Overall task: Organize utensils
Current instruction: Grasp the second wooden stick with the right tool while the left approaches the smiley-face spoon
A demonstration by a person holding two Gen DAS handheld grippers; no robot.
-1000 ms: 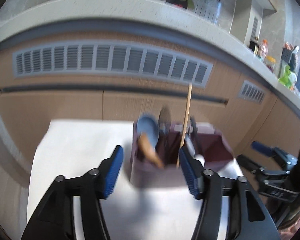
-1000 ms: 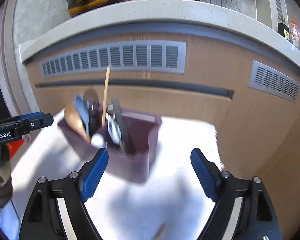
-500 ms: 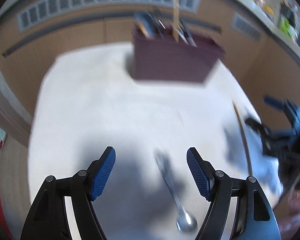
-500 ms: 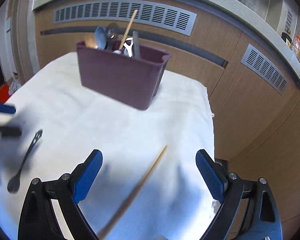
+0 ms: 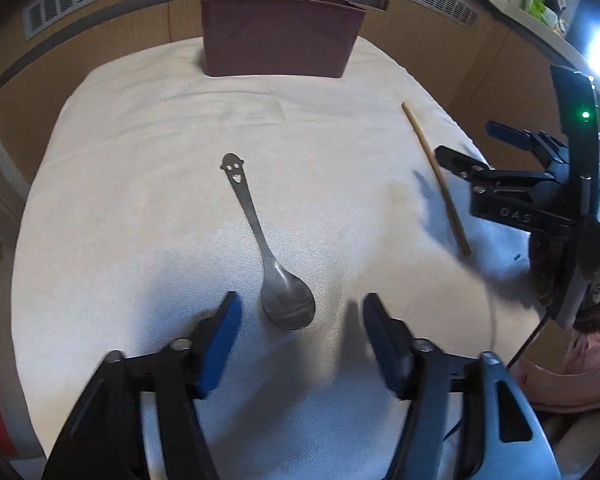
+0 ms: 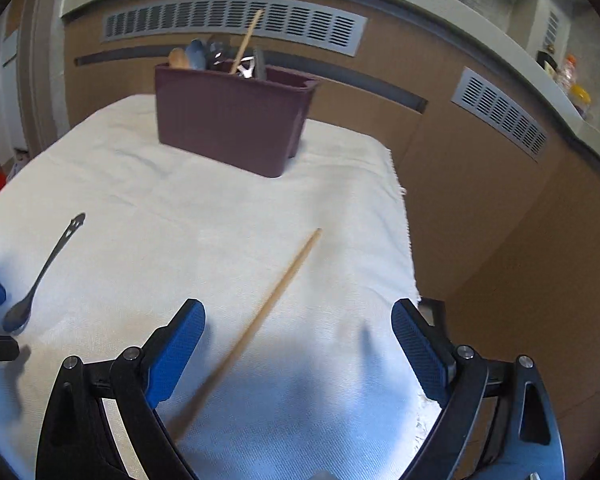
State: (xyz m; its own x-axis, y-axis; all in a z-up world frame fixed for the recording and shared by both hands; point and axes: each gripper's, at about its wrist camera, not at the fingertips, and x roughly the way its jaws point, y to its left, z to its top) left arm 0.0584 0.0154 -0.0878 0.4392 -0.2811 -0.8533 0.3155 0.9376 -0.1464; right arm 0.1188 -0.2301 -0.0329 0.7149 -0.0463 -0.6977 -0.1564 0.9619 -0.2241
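Steel, thin and flat: the grey metal spoon with a smiling face cut in its handle end (image 5: 260, 236) lies on the white woven cloth (image 5: 140, 160), bowl near, handle pointing far toward the maroon plastic utensil holder (image 5: 278, 36). I judge it light, stiff and slippery, and it lies low on the cloth. The narrow handle just above the bowl looks the best place to pinch.

The left gripper (image 5: 300, 320) is closing, but its blue pads do not touch yet; the spoon bowl sits just beyond them. The right gripper (image 6: 298, 344) stands wide and holds nothing, with the light wooden chopstick (image 6: 276, 292) lying between its jaws.

One second earlier both cameras looked at the holder from close by. Now it is far, and both grippers are low over the two loose utensils.
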